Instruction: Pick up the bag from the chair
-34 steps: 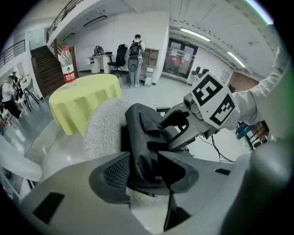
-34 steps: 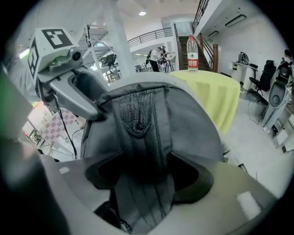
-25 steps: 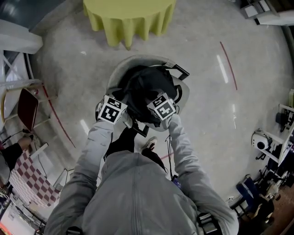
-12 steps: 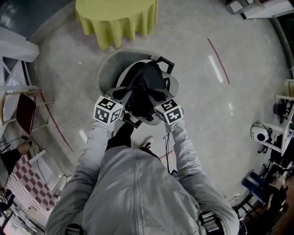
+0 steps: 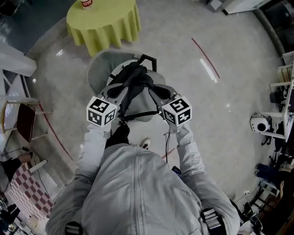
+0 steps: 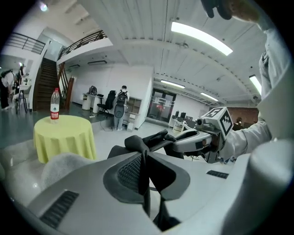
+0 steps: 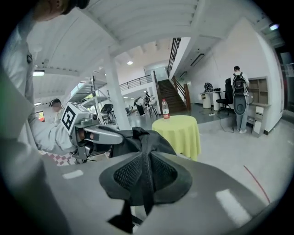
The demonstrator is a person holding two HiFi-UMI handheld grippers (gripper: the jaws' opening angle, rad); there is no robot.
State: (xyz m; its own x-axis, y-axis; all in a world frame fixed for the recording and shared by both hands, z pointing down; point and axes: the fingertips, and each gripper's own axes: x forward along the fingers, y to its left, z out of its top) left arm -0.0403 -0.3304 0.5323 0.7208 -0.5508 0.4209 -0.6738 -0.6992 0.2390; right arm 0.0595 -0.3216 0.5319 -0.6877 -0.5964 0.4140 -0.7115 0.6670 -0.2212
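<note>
- The bag [image 5: 134, 79] hangs between my two tools, over the grey chair [image 5: 97, 69]. The left hand-held gripper [image 5: 119, 93] is at its left side and the right hand-held gripper [image 5: 157, 92] at its right, both reaching into the straps.
- The left jaws have just been closing and now pinch a black strap [image 6: 145, 197] that runs upright between the pads [image 6: 131, 172].
- The right jaws are pressed together on a second strap [image 7: 147, 195] in the same way.
- Only the head view shows the chair beneath the bag and my grey sleeves. From up there I cannot tell whether the bag is clear of the seat.
- Only the gripper views show the pinch itself. Each one also sees the other tool across the top of the bag.
- The bag is soft black fabric with flat woven straps. The pads are dark with a mesh pattern, set in smooth grey jaw bodies.
- Each marker cube [image 5: 101, 111] is white with black squares.
- The chair is a rounded grey shell. Behind it stands a round counter [image 5: 102, 23] draped in a yellow cloth that falls in folds, with a red-labelled bottle [image 5: 86, 3] on top.
</note>
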